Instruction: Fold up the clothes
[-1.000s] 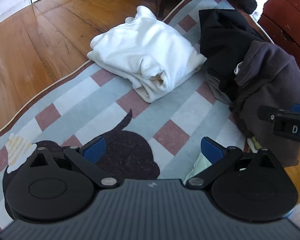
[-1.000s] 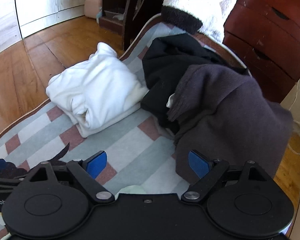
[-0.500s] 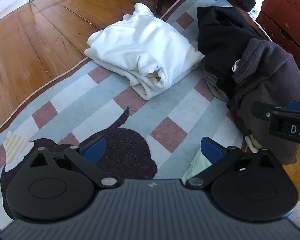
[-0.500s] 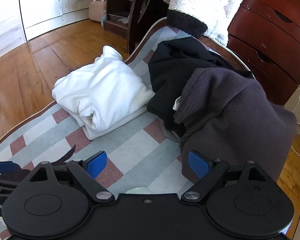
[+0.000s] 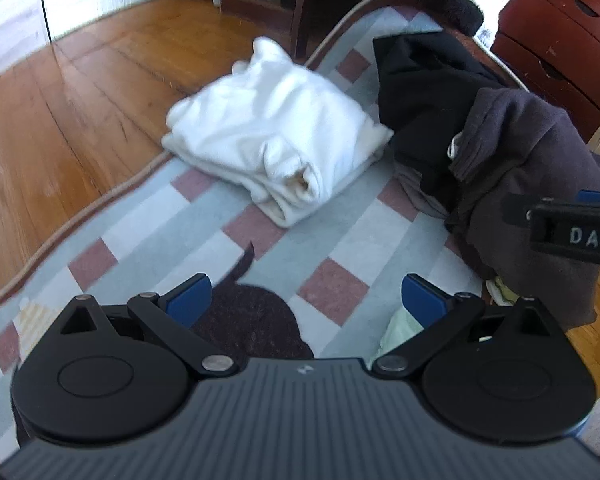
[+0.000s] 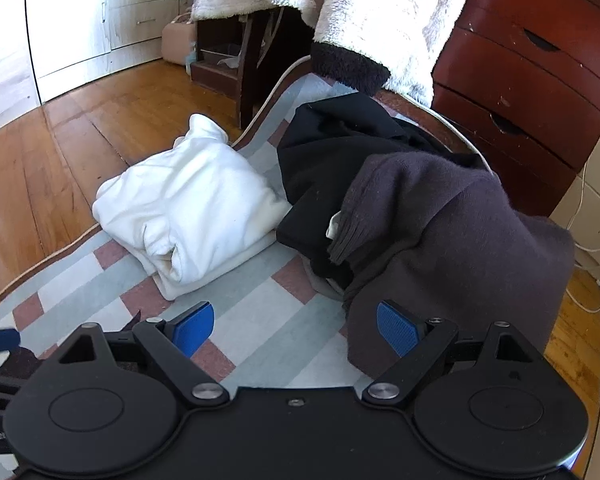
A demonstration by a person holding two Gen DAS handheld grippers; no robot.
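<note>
Reaching for the grey garment [image 6: 452,216]: both the left claw [image 5: 306,300] and right claw [image 6: 294,326] gape empty; pinch one hem edge, not the heap.

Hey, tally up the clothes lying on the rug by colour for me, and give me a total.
White: 1, the folded white garment
Black: 1, the crumpled black garment
Dark grey: 1, the dark grey sweater heaped against the black one
Total: 3; anything buried under the dark pile cannot be counted.
</note>
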